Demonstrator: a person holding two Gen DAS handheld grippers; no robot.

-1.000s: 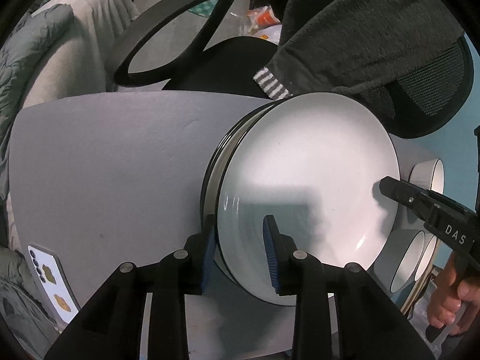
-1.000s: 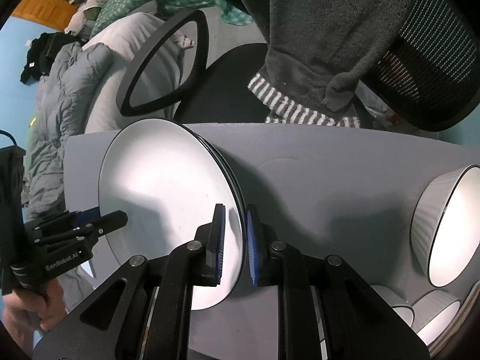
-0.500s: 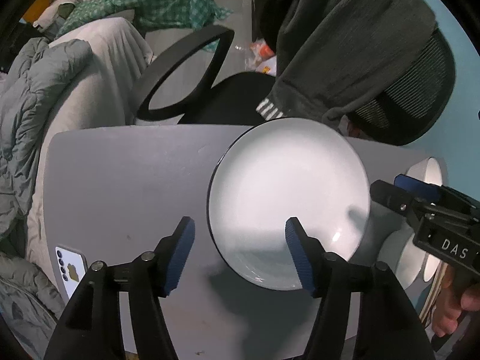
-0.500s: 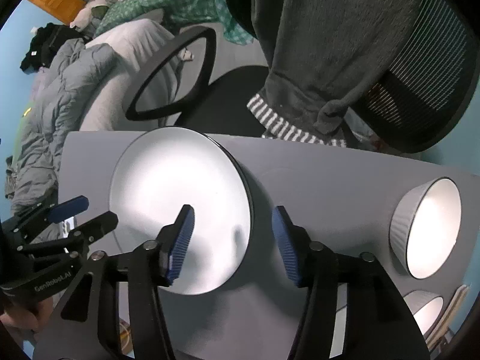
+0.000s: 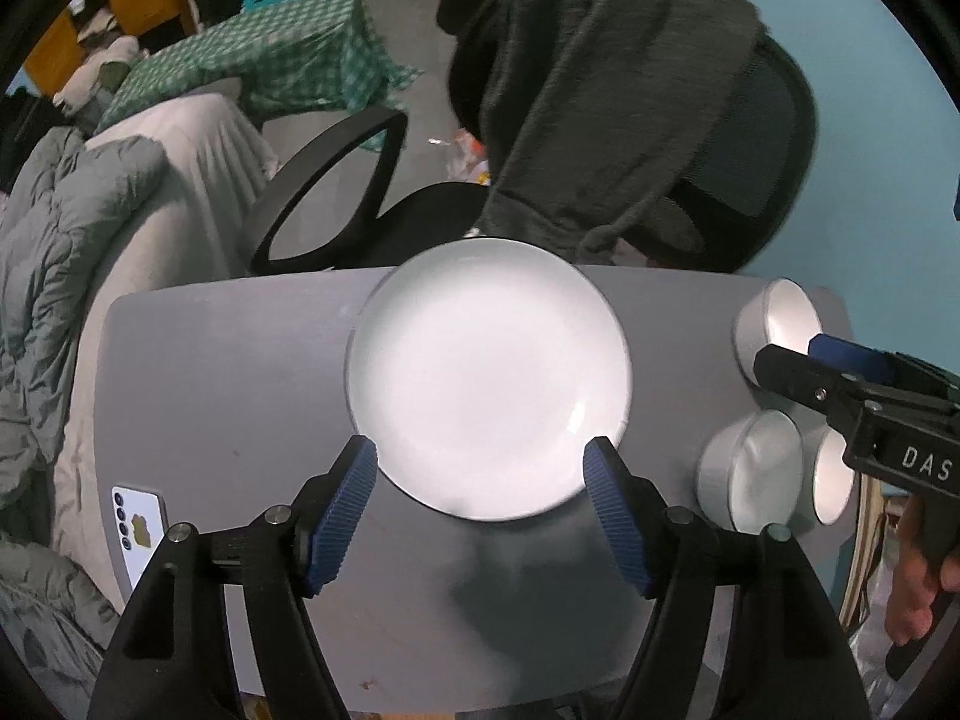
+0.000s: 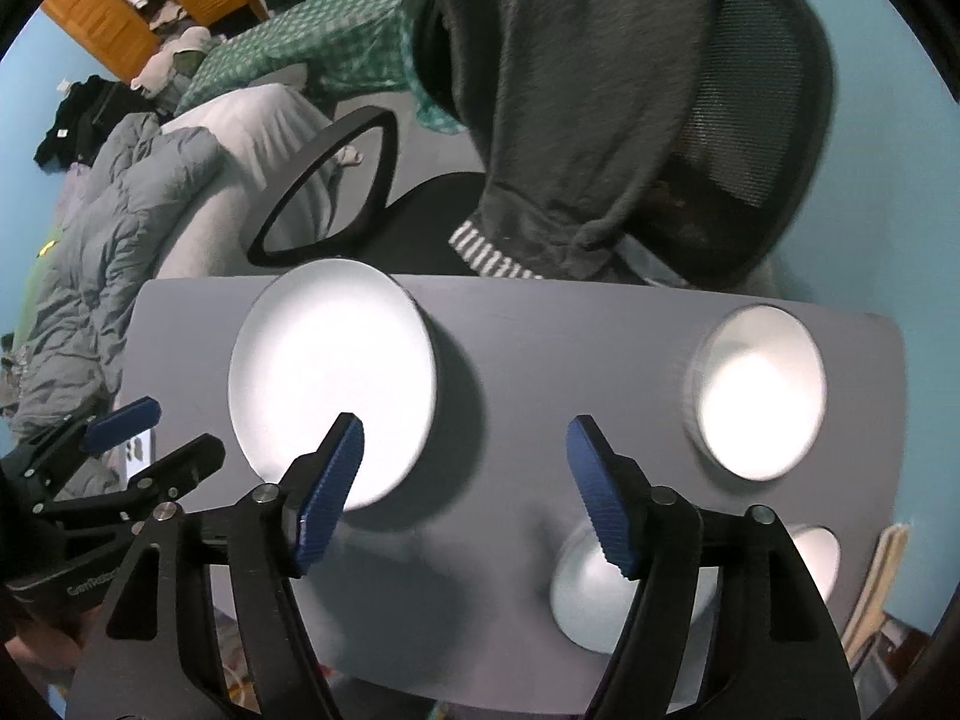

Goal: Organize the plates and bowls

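A white plate (image 5: 489,378) (image 6: 333,381) tops a stack on the grey table (image 5: 228,360) (image 6: 540,360). My left gripper (image 5: 480,507) hangs above the plate's near edge, jaws still opening, nothing between them. My right gripper (image 6: 465,486) hovers over bare table to the right of the plate, jaws opening too and holding nothing. Three white ribbed bowls stand on the right: a far one (image 5: 780,324) (image 6: 756,393), a near one (image 5: 753,471) (image 6: 612,594) and a third (image 5: 831,477) (image 6: 816,558) at the edge. Each gripper shows in the other's view.
A phone (image 5: 141,525) lies at the table's left front corner. A black office chair (image 5: 420,222) with a dark sweater (image 5: 600,90) draped on its back stands behind the table. A grey quilt (image 5: 54,252) lies on the left. A hand (image 5: 918,576) holds the right gripper's handle.
Both grippers let go of the plate's rim, opened wide and rose away from the table. The plate now lies flat on the stack, and more of the table and bowls shows.
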